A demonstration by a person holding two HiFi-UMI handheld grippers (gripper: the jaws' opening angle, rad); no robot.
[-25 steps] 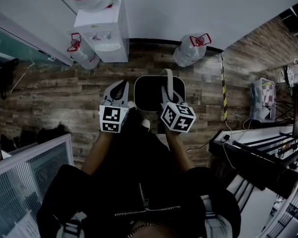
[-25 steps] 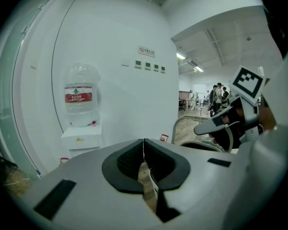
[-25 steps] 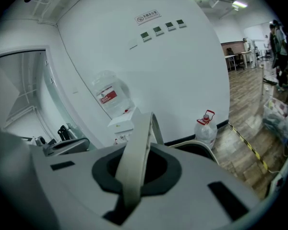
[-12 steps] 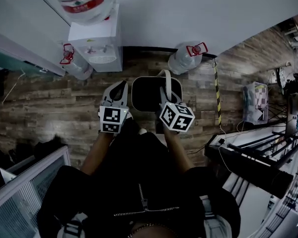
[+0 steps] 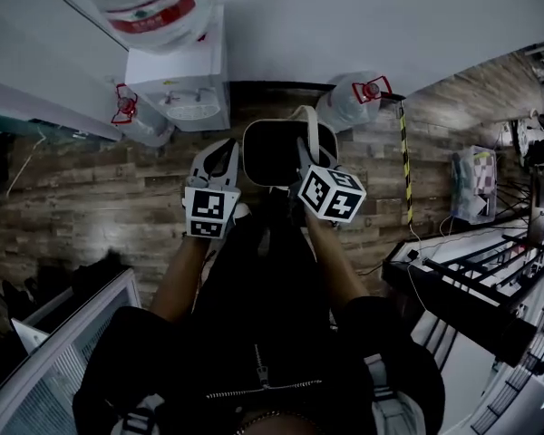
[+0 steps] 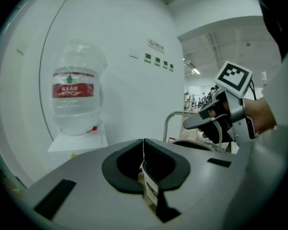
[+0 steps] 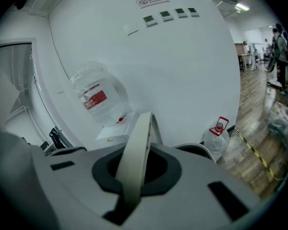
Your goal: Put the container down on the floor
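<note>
Head view: container (image 5: pixel 272 152) nearer wall (image 5: pixel 344 25); right hand-held gripper (image 5: pixel 305 150) still clamps handle (image 5: pixel 306 120), left hand-held gripper (image 5: pixel 219 159) closed.

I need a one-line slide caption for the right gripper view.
Right gripper shut on the pale container handle, facing a water dispenser and a water jug on the floor.

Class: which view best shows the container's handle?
Right gripper view: the handle stands large between the shut jaws. Head view shows it small, arching over the container; left gripper view shows only one bend.
</note>
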